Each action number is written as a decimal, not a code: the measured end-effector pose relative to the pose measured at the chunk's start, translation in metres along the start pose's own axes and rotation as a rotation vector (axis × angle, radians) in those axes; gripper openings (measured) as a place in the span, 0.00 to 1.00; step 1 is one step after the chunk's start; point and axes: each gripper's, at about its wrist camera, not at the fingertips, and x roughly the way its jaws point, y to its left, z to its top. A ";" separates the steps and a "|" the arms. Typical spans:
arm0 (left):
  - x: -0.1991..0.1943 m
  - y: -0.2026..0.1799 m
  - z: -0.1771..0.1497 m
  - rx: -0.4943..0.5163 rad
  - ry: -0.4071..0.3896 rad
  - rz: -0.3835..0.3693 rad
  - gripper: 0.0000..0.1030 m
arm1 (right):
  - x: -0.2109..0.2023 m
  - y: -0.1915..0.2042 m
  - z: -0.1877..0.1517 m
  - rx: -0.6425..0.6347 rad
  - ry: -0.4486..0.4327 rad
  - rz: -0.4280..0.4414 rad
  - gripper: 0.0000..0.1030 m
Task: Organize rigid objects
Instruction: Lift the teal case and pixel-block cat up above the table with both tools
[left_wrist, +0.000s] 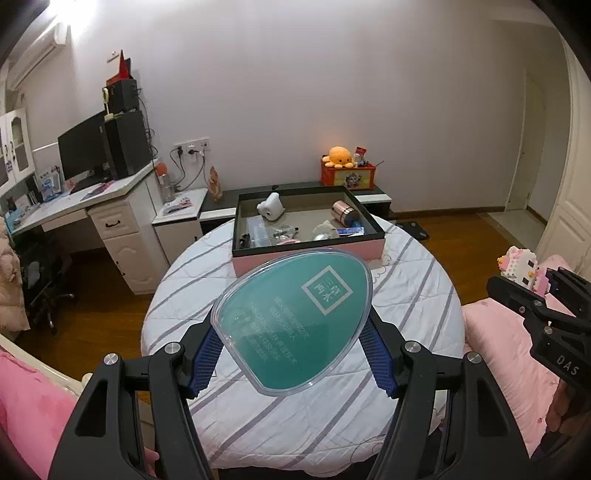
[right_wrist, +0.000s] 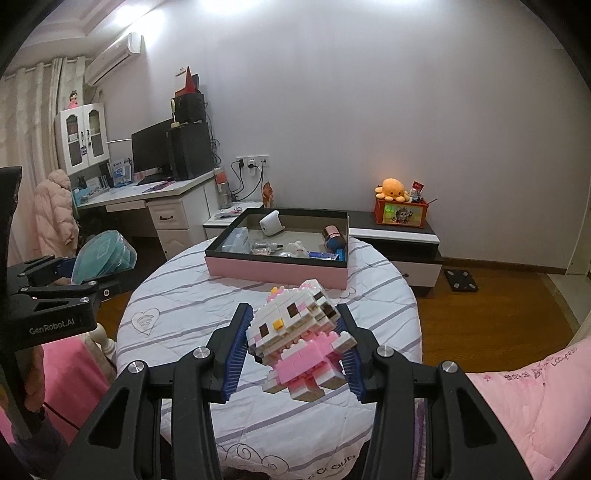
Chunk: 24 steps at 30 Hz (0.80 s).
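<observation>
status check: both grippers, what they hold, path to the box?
Left gripper shut on teal case. Right gripper shut on brick cat. Both held above round table; pink box ahead, open, partly filled, nothing between.

We see the box (right_wrist: 277, 266) at the far side of the round table (right_wrist: 177, 314). In our left gripper (left_wrist: 291, 332) sits an egg-shaped case (left_wrist: 295, 321), left of the block cat (right_wrist: 295, 343) in our right gripper (right_wrist: 295, 347).

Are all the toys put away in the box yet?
Not yet. The pink-sided box already holds several small things. In hand: the left gripper grips a teal egg-shaped plastic case, and the right gripper grips a pink-and-white brick-built cat figure. Both are held above the round table, not boxed.
</observation>
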 end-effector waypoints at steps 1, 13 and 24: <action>0.000 0.001 -0.001 -0.002 -0.001 0.003 0.67 | -0.001 0.000 -0.001 -0.001 -0.001 0.000 0.45; 0.009 0.001 0.001 0.008 0.012 0.007 0.67 | 0.006 0.005 0.004 -0.018 0.009 0.007 0.45; 0.032 0.004 0.023 0.004 0.020 -0.004 0.67 | 0.027 -0.004 0.015 -0.002 0.019 -0.004 0.45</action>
